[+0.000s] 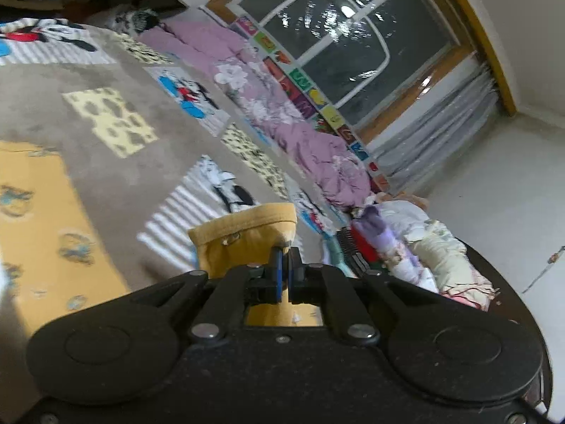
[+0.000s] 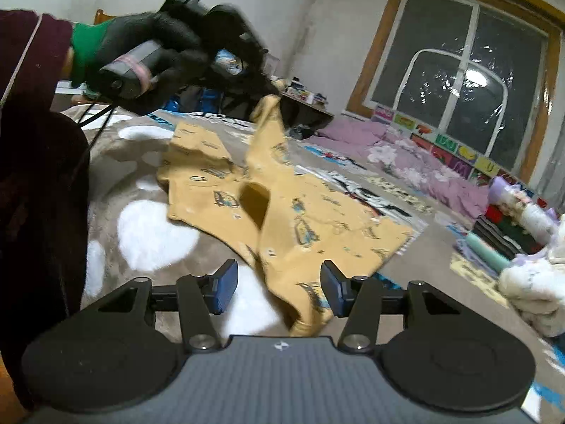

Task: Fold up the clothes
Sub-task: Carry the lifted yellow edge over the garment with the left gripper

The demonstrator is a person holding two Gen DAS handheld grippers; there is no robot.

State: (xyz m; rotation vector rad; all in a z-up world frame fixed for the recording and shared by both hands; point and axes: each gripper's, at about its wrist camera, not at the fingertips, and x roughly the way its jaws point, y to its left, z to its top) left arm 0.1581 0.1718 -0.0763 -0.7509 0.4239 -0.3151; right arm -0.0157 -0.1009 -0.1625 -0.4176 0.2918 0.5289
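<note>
My left tool (image 1: 284,258) is clamped on a cuff of the yellow printed garment (image 2: 303,219), lifting it to fold it over. The rest lies on the bed's blanket (image 2: 141,229). My right tool (image 2: 279,284) gapes, holding nothing.

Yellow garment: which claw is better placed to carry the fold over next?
Left. The left claw is shut on the yellow garment's raised edge; the right claw is open, gripping nothing.
</note>
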